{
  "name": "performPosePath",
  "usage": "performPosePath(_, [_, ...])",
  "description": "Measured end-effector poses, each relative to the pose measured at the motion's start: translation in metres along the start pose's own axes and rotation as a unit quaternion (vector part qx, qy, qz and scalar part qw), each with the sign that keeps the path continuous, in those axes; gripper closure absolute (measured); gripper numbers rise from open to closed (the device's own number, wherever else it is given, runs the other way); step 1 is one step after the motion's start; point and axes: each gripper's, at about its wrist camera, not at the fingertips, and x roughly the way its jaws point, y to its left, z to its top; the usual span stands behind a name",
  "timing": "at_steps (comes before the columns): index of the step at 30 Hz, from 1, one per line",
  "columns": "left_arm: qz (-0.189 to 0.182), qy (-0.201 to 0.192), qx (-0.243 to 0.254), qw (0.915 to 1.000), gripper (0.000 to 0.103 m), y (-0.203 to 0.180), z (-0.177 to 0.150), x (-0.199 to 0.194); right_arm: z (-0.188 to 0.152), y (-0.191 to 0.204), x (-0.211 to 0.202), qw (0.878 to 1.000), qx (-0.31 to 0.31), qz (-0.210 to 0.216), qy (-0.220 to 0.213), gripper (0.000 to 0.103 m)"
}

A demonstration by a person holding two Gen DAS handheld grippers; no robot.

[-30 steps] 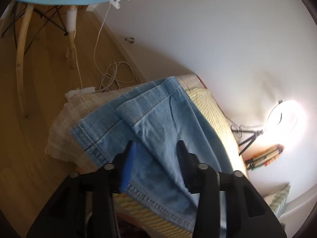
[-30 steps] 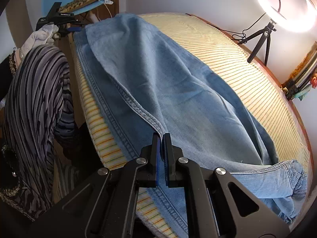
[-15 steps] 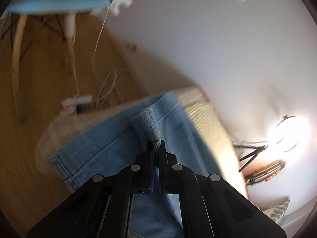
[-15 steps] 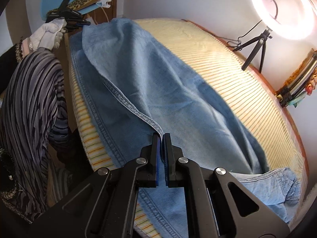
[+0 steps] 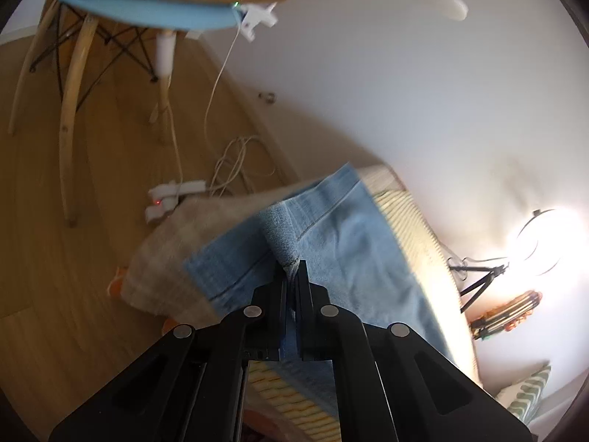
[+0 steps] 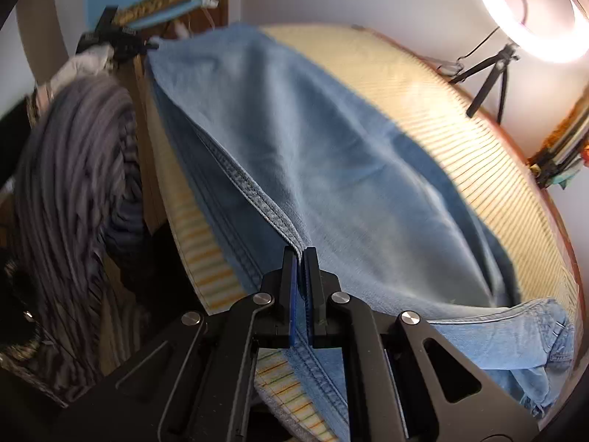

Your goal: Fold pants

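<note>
**Both grippers clamped on the jeans' upper layer**

The striped mattress [image 6: 460, 118] spreads widest under me, running to the white wall. Over it lie the pants [image 6: 331, 169], light blue denim stretched lengthways, waistband bunched at the far right end and the leg hems at the other end, near the mattress corner. A ring light [image 6: 533, 11] on a small tripod glows beside the wall. My striped sleeve [image 6: 73, 191] fills the left of the right wrist view. My right gripper [image 6: 300, 254] has its fingers pressed together on the thick seam edge of the top leg, lifting it off the layer below. My left gripper [image 5: 291, 269] is likewise clamped tight on a pinched fold of denim by the hem, above the wooden floor [image 5: 73, 258]
</note>
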Motion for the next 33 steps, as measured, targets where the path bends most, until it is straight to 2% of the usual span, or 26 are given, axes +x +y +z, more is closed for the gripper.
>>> performPosePath(2, [0.003,-0.007,0.015,0.9999,0.101,-0.006,0.004,-0.004,0.002,-0.002,-0.010,1.000,0.014,0.007,-0.013,0.099])
performPosePath(4, [0.023,0.003,0.031,0.9993,0.101,-0.005,0.000,0.002,0.001,0.000,-0.010,1.000,0.013,0.012,-0.013,0.099])
performPosePath(8, [0.044,0.036,0.029,0.9980,0.100,0.010,-0.006,0.017,-0.012,0.009,0.017,0.999,0.007,0.025,0.023,0.099])
performPosePath(13, [0.058,0.045,0.036,0.9966,0.090,0.006,0.002,0.006,-0.023,0.009,0.030,0.998,0.029,0.041,0.035,0.099])
performPosePath(15, [0.058,0.048,0.035,0.9965,0.090,0.003,0.010,-0.003,-0.024,0.005,0.031,0.997,0.042,0.048,0.034,0.098])
performPosePath(17, [0.058,0.038,0.054,0.9962,0.090,-0.007,0.018,-0.015,-0.026,0.000,0.031,0.996,0.058,0.055,0.031,0.096])
performPosePath(19, [0.042,0.041,0.075,0.9954,0.089,-0.026,0.024,-0.022,-0.026,-0.004,0.027,0.995,0.079,0.057,0.024,0.095])
performPosePath(21, [0.028,0.046,0.107,0.9928,0.079,-0.051,0.027,-0.027,-0.026,-0.007,0.019,0.993,0.101,0.055,0.007,0.094])
performPosePath(22, [0.016,0.051,0.124,0.9908,0.076,-0.067,0.028,-0.028,-0.027,-0.007,0.014,0.992,0.112,0.051,-0.002,0.092])
performPosePath(23, [0.004,0.058,0.141,0.9883,0.075,-0.085,0.029,-0.028,-0.028,-0.009,0.010,0.991,0.127,0.049,-0.012,0.085])
performPosePath(25, [-0.018,0.069,0.173,0.9824,0.060,-0.118,0.029,-0.027,-0.031,-0.013,0.001,0.987,0.153,0.036,-0.023,0.069])
performPosePath(26, [-0.027,0.075,0.189,0.9788,0.056,-0.136,0.028,-0.025,-0.034,-0.015,-0.004,0.985,0.166,0.023,-0.030,0.060])
performPosePath(27, [-0.038,0.083,0.203,0.9749,0.052,-0.154,0.026,-0.022,-0.038,-0.018,-0.010,0.983,0.182,0.010,-0.037,0.057])
performPosePath(30, [-0.075,0.124,0.241,0.9598,0.052,-0.207,0.016,-0.007,-0.052,-0.033,-0.028,0.969,0.239,-0.006,-0.057,0.054])
performPosePath(33, [-0.108,0.167,0.286,0.9373,0.052,-0.263,-0.003,0.009,-0.069,-0.052,-0.046,0.952,0.294,-0.038,-0.072,0.043])
